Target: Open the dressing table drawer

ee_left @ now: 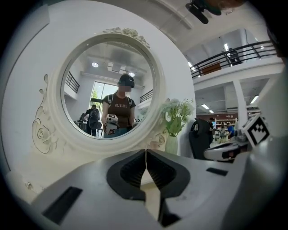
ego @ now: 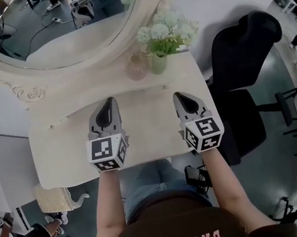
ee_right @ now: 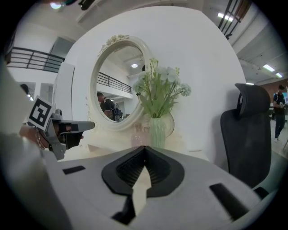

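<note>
The left gripper (ego: 110, 101) and right gripper (ego: 179, 95) hovered side by side over the worktop (ego: 64, 151), near its front edge. Both pairs of fingers were closed together, empty.

green vase (ego: 158, 62) with white flowers (ego: 165, 29) beside pink bottle (ego: 136, 68); black office chair (ego: 241, 67) at right

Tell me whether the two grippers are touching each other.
Apart. The head view shows a strip of bare tabletop between the left gripper and the right gripper.
</note>
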`<act>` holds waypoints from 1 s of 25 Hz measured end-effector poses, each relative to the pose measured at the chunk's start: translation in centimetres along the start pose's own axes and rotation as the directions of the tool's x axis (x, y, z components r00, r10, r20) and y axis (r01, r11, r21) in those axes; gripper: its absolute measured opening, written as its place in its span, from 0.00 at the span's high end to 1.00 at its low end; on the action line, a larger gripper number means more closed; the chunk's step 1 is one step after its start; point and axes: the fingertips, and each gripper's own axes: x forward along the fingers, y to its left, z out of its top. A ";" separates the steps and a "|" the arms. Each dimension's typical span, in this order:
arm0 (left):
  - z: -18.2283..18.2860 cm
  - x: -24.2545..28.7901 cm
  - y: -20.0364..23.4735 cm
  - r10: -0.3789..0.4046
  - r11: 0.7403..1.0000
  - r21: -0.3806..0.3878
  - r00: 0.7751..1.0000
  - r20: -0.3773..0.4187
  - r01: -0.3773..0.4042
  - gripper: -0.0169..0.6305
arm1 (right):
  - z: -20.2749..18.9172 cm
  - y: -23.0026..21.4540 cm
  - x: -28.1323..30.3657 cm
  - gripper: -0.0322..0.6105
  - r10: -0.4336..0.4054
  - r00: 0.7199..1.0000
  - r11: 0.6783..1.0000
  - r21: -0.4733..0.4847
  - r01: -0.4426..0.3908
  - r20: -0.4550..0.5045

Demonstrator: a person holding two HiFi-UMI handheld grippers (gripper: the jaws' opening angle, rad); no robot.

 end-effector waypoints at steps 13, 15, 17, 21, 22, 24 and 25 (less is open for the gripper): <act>-7.9 2.2 -1.4 -0.017 0.998 -0.067 0.989 -0.149 0.008 0.96 | -7.9 -2.0 3.3 0.95 0.028 0.990 0.998 0.057 -0.020 -0.139; -8.8 2.3 -1.6 -0.021 0.997 -0.072 0.987 -0.160 0.010 0.96 | -8.5 -2.3 3.8 0.95 0.021 0.990 0.998 0.054 -0.013 -0.141; -9.4 2.5 -1.6 -0.023 0.997 -0.077 0.986 -0.167 0.010 0.96 | -8.8 -2.7 4.3 0.95 0.008 0.991 0.999 0.052 -0.001 -0.135; -10.2 3.3 -0.6 -0.006 0.997 -0.080 0.985 -0.171 -0.008 0.96 | -9.5 -3.4 6.0 0.83 -0.005 0.990 0.998 0.067 0.015 -0.144; -10.4 3.6 -0.3 0.001 0.997 -0.081 0.985 -0.170 -0.015 0.96 | -9.7 -3.6 6.5 0.81 -0.011 0.988 0.997 0.069 0.022 -0.152; -10.6 3.8 0.3 0.012 0.996 -0.085 0.985 -0.170 -0.027 0.96 | -10.3 -4.0 7.4 0.80 -0.029 0.986 0.997 0.065 0.040 -0.167; -10.8 3.9 0.5 0.016 0.996 -0.088 0.985 -0.171 -0.031 0.96 | -10.7 -4.0 7.8 0.80 -0.036 0.984 0.997 0.063 0.048 -0.174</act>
